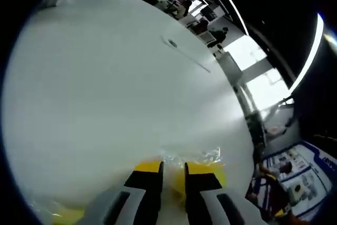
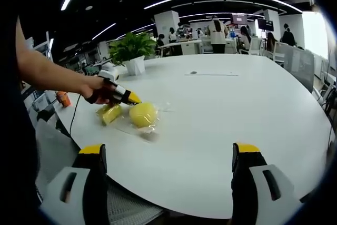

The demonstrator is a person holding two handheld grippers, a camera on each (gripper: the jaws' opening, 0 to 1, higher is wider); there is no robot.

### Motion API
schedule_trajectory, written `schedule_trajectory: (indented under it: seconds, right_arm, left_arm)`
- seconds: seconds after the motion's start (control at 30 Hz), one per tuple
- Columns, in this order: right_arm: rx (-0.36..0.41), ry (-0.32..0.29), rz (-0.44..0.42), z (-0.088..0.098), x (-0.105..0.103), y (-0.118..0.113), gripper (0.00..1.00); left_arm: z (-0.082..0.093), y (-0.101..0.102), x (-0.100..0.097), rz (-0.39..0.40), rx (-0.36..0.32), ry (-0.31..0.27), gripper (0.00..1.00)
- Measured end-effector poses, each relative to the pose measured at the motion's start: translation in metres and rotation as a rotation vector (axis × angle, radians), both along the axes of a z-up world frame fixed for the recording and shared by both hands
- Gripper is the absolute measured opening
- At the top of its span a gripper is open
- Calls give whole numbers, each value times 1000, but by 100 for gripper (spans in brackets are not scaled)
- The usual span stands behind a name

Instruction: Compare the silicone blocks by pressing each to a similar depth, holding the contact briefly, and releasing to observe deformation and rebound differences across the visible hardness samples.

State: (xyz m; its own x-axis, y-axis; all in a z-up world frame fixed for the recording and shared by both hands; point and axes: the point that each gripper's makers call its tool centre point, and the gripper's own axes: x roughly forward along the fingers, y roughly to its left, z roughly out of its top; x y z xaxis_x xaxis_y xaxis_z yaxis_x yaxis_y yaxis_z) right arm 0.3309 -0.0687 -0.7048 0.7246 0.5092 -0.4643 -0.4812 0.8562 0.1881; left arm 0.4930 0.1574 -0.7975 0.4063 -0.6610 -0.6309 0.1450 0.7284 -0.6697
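Two yellow silicone blocks in clear wrap lie at the left of the white table [image 2: 221, 114]: a rounded one [image 2: 143, 114] and a flatter one [image 2: 109, 113]. A person's hand holds my left gripper [image 2: 131, 98], its yellow tip down just above and between the blocks. In the left gripper view its jaws [image 1: 174, 169] stand almost together over crinkled wrap [image 1: 202, 155], with a yellow patch [image 1: 63, 215] at the lower left. My right gripper [image 2: 168, 151] is open wide, back near the table's front edge, with nothing between its jaws.
A potted plant [image 2: 131, 51] stands at the table's far left, and a paper strip [image 2: 208, 73] lies near the far side. The table's rim runs just under my right jaws. People sit at desks [image 2: 216, 30] behind. An orange object [image 2: 63, 98] is off the table's left.
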Motion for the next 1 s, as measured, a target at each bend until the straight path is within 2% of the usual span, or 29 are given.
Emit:
schedule_trajectory:
  seconds: [0.03,0.13,0.37,0.5,0.7,0.83,0.97,1.0]
  right_arm:
    - [2,1,0,0,0,0,94]
    - [7,4,3,0,1,2,96]
    - [2,9,6,0,-2,2,96]
    - [1,10,1,0,-2,0,96]
    - [1,10,2,0,-2,1,96]
    - [0,9,4,0,-1,3,96]
    - [2,8,6,1,-2,4,96]
    - [2,8,6,1,-2,4,96]
  left_arm:
    - [0,1,3,11,-1,-11,18]
    - [0,0,2,22,-13,12,17]
    - [1,-6,7,23,-48,8,4]
    - [1,-8,6,25,-60,14,1]
    - [4,-9,5,15,-59,5,0]
    - [8,-12,4,-3,-70,-27,0]
    - [12,-14,5,21,-110,-5,0]
    - [14,-15,5,46,-132,26,0]
